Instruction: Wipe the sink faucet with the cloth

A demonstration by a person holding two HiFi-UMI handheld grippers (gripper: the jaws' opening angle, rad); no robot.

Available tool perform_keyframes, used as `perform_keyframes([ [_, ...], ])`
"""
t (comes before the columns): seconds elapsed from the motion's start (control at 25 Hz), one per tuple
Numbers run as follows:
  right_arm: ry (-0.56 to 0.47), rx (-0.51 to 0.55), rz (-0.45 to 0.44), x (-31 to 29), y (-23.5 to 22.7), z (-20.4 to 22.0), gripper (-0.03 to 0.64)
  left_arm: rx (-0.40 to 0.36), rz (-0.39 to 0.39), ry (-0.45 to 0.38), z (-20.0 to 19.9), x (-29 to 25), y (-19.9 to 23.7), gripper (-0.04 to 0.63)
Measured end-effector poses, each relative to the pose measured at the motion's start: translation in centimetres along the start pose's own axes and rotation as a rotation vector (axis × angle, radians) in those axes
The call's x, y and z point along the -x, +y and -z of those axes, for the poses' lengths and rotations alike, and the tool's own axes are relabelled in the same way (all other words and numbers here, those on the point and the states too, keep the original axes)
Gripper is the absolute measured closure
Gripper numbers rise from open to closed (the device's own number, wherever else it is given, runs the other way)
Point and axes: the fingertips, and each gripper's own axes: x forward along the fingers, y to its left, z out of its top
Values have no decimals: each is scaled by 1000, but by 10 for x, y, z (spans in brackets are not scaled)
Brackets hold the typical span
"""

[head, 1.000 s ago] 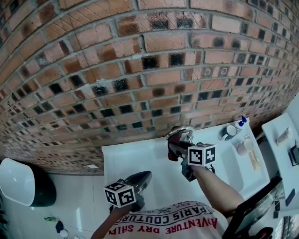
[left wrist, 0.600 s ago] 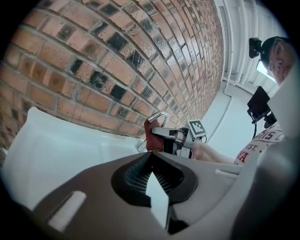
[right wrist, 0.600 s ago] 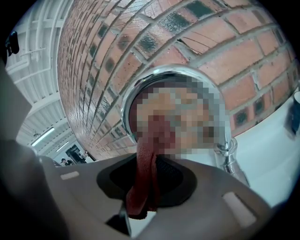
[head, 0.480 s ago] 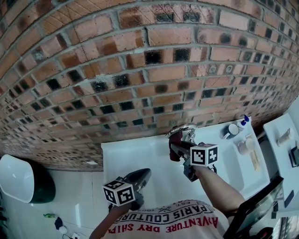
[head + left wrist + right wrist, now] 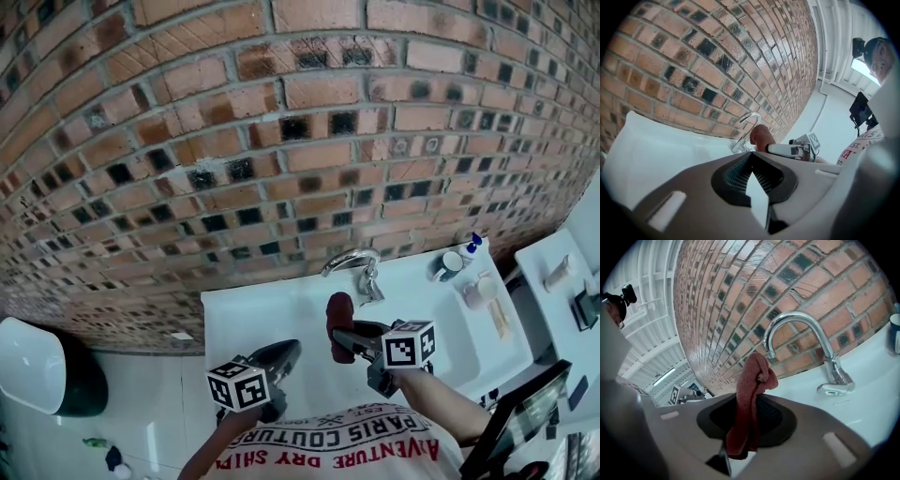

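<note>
Right gripper [image 5: 341, 336] pinches a dark red cloth [image 5: 338, 314], clear of the chrome faucet [image 5: 354, 262] at its twelve o'clock. Left gripper [image 5: 281, 356], at seven o'clock, is pressed together and empty. Wiping likely remains.

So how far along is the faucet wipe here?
Done: the cloth is clamped in the right tool, and a second ago it was against the faucet. In hand: the cloth now sits pulled back over the sink, off the spout. Left: whether more passes are needed can't be told; the left tool is shut, empty.
</note>
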Motion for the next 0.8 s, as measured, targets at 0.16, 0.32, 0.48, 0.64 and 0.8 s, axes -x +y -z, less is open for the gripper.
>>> perform_keyframes([
  [0.16,10,23,-15,9,20,15,525,-16,3,-11,3,8,-11,592],
  [0.32,16,25,-19,15,30,26,525,-25,1,-19,7,17,-19,592],
  [0.48,17,26,-29,18,39,32,525,-36,1,-31,7,22,-27,592],
  [0.64,22,25,-40,19,46,37,525,-37,0,-36,10,26,-31,592],
  [0.8,30,24,-39,21,49,42,525,-33,1,-37,14,29,-34,592],
])
